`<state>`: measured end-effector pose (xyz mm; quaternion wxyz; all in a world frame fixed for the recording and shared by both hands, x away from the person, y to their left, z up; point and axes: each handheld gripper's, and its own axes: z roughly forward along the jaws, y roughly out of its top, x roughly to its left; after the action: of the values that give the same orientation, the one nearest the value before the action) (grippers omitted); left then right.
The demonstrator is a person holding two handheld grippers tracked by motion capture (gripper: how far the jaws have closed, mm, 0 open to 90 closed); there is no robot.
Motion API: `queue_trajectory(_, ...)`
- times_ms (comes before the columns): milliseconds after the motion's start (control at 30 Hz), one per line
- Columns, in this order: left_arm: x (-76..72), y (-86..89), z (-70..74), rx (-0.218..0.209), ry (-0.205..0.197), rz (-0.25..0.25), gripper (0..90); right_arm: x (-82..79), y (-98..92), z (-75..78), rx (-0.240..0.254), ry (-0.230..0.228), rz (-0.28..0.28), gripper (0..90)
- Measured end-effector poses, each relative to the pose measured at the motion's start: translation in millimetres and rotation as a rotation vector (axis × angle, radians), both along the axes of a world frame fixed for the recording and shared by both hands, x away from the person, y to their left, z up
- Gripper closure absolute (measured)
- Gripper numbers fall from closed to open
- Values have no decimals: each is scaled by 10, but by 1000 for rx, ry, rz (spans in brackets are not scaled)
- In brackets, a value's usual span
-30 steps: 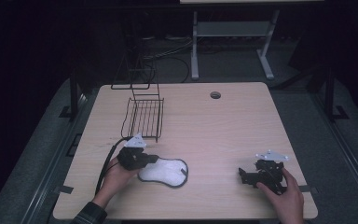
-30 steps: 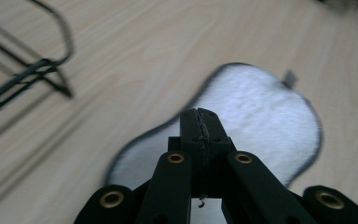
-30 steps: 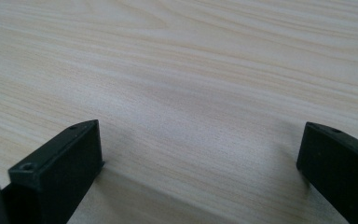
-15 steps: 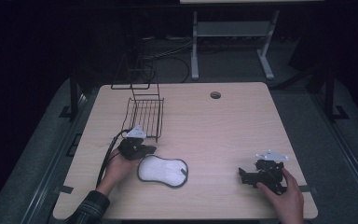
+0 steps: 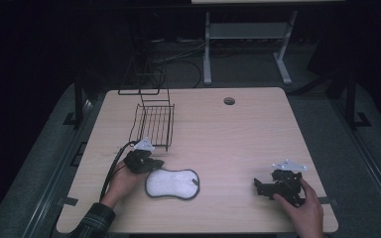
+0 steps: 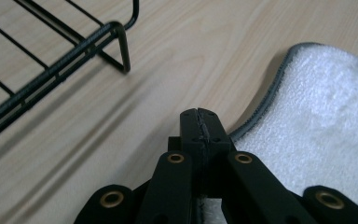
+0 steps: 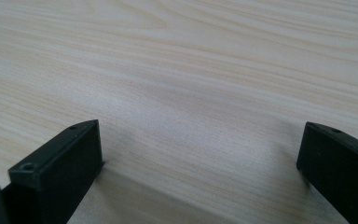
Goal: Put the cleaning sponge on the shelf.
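Wire rack, pad, table

the pale wooden table is showing a fine straight grain. the thin black wire basket is forming a grid of bars. the fluffy white cloth pad is wearing a grey stitched border. both grippers' jaws are looking matte black.

A white terry pad with a grey bound edge is laid flat on the table's near left part, just in front of a black wire rack standing upright.
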<state>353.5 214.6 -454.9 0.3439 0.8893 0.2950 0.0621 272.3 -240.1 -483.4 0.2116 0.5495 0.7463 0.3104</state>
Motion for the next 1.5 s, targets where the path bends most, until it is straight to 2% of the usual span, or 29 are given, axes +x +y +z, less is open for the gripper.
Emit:
queue_trajectory(400, -256, 140, 15, -21, 24, 10, 898, 0, 0, 0, 0, 0, 1, 0)
queue_trajectory(600, -416, 192, 40, -45, 14, 12, 898, 0, -1, 0, 0, 0, 1, 0)
queue_trajectory(733, -528, 235, 39, -58, 25, 16, 898, 0, 0, 0, 0, 0, 0, 0)
queue_trajectory(833, -552, 263, 38, -61, 28, 25, 898, 0, 0, 0, 0, 0, 0, 0)
queue_trajectory(900, -542, 279, 57, -83, 24, 42, 896, 0, 0, 0, 0, 0, 0, 0)
queue_trajectory(967, -538, 281, 95, -87, 13, 54, 816, -1, 0, 0, 0, 0, 1, 0)
queue_trajectory(1167, -546, 272, 166, -112, 0, 72, 671, -1, 0, 0, 0, 0, 0, 0)
queue_trajectory(1333, -534, 231, 179, -135, 22, 72, 480, -1, 0, 0, 0, 0, 1, 0)
queue_trajectory(1500, -553, 125, 202, -154, 24, 48, 357, -1, 0, 0, 0, 0, 1, 0)
